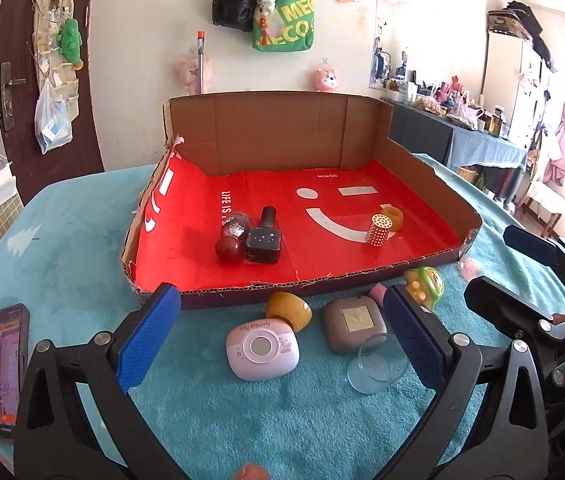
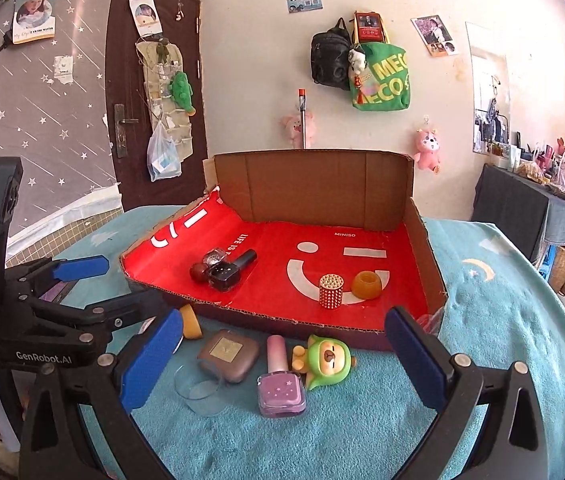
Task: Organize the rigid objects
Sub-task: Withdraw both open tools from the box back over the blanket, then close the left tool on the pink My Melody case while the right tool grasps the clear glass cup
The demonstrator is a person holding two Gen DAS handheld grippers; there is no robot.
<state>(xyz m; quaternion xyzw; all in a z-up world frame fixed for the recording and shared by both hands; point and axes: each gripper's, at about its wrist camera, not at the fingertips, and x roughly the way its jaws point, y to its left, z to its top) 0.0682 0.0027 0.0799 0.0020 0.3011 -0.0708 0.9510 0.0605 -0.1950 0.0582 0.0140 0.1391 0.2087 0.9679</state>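
Two grippers are hovering over the teal towel-like cover, both with blue-padded jaws spread wide and nothing between them. The left gripper is facing the pink rounded case lying just short of the cardboard tray; the right gripper is pointing at the purple nail polish bottle and the green figurine beside it.

Six or so small items are waiting on the cloth outside the tray's front wall: the pink case, an amber cup-shaped piece, a taupe square case, a clear glass dish resting against it, the bottle and the figurine. Inside, on the glossy red liner, a black polish bottle is lying against a dark red one, while a studded gold cylinder is standing next to another amber cup.

Judging from the layout, the sorting is partly done and the next pick is probably the pink case. It is smooth, domed plastic, so the pads should be closing across its flat sides, low and centred, to stop it squirting out. The glass dish is looking thin and slippery, perhaps a lid, though its transparency is making that hard to tell; it wants a gentle edge grip. Lifting clear of the ragged cardboard lip matters.
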